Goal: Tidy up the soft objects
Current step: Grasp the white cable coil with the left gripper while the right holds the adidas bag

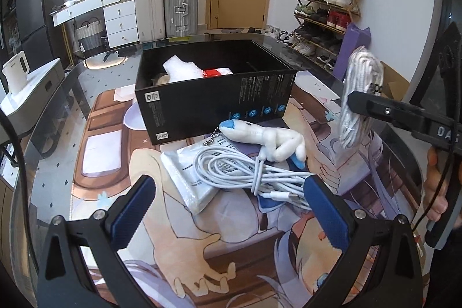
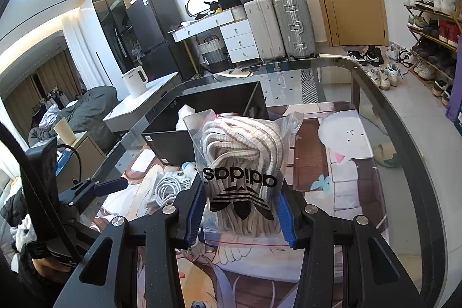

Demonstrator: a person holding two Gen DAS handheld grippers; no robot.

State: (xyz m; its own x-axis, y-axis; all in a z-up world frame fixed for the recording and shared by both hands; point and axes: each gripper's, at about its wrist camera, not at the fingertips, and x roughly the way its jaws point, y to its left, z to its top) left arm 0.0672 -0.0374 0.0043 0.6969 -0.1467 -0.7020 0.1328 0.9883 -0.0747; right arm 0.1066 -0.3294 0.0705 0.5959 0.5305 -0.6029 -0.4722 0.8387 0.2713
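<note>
laces (image 2: 242,163), thick ribbed cream cord in a crinkly clear bag, clenched between right gripper (image 2: 241,210) pads, raised off the mat. left gripper (image 1: 228,212) released, glossy white cable (image 1: 231,166) coil just ahead.

A clear zip bag of cream laces (image 2: 241,163), printed with a black logo that reads upside down, hangs in the air above the desk mat, pinched at its lower part. A black box (image 1: 213,94) stands open near the far edge of the glass desk, with white foam and something red inside. Just in front of it lie a white plush toy (image 1: 268,142) (blue at its tips), a coiled white cable (image 1: 245,172) and a flat silvery packet (image 1: 187,178), all touching.
</note>
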